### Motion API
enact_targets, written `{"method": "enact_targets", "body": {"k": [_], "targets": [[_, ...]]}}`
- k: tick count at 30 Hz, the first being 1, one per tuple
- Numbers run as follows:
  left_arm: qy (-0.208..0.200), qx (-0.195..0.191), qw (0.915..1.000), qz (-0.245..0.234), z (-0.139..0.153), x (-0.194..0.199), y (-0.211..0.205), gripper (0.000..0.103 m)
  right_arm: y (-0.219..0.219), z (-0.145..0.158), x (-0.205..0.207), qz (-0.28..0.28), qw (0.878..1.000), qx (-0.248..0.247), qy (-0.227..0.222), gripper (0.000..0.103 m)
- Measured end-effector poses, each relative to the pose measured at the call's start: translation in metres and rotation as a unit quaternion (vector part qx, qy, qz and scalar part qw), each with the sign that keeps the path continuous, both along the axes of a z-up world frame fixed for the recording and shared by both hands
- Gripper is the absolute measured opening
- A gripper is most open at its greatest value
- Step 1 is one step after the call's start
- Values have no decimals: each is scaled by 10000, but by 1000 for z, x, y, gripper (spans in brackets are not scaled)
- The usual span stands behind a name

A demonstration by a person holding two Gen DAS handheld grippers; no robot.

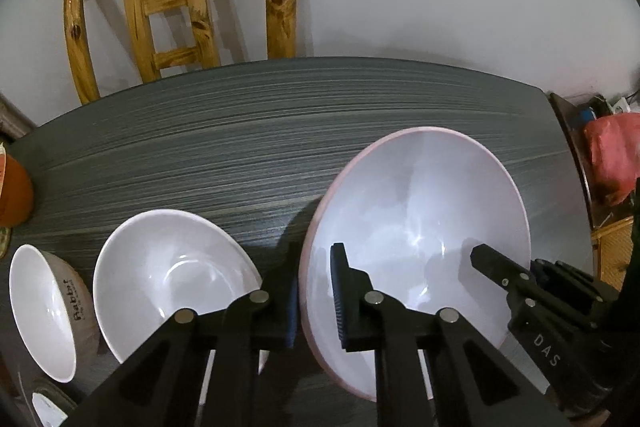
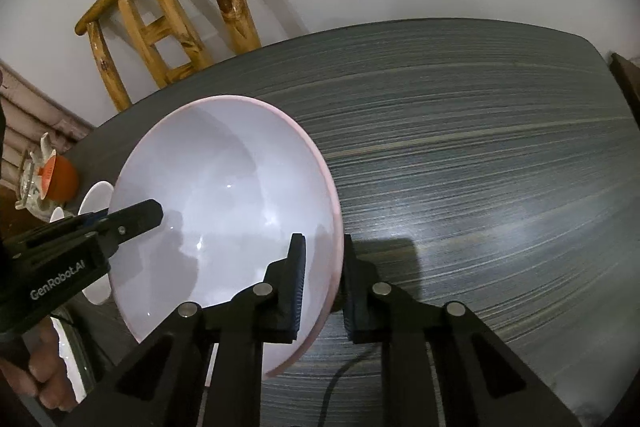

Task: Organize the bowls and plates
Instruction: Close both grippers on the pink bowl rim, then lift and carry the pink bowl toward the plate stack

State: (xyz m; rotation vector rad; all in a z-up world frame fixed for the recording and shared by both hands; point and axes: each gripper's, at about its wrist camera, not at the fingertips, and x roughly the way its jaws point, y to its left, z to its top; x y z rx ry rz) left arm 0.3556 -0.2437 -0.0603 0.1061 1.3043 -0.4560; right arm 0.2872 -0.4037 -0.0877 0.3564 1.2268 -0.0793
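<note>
- While both grippers sit on the big pink-rimmed bowl [image 1: 420, 227], the rest of the dark wood-grain desk [image 1: 280, 147] behind it is bare.
- Left wrist view: a white bowl [image 1: 168, 279] stands just beside the pink-rimmed one on its left, apart from it; further left a smaller bowl printed "Rabbit" [image 1: 44, 311], close to the white bowl, whether touching I cannot tell.
- An orange cup [image 1: 14, 191] at the desk's left edge; a wooden chair [image 1: 180, 3] behind the far edge against the white wall; a red bag [image 1: 612, 155] off the desk on the right.
- Right wrist view: same chair [image 2: 168, 11], orange cup [image 2: 60, 179] with clutter next to it, too small to name; the white bowl [image 2: 96, 195] is mostly hidden behind the big bowl [image 2: 224, 207] and the other gripper.
- A person's hand [image 2: 44, 375] shows bottom left under the left gripper body; a thin dark cable [image 2: 340, 375] lies on the desk near the bottom.
- Left gripper [image 1: 316, 295]: jaws nearly closed, pinching the bowl's left rim, one finger inside the bowl, one outside.
- Right gripper [image 2: 324, 283]: jaws nearly closed, clamping the opposite rim, one finger inside, one outside.
- The bowl looks tilted in both views; whether its base is on the desk, cannot tell. Each gripper's inner finger shows in the other camera, inside the bowl.
</note>
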Motion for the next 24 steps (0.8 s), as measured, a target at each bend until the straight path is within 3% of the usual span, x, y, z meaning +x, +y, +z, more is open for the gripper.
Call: {"method": "enact_targets", "body": {"k": [12,24], "targets": [[25,-121,9998,127,26,-38,26,14,9,31,-28,-66,9999,-6,-87,13],[-117,75,9992,381,47,-117,88,14,59,53,-88,233,9997,57,-68,13]]}}
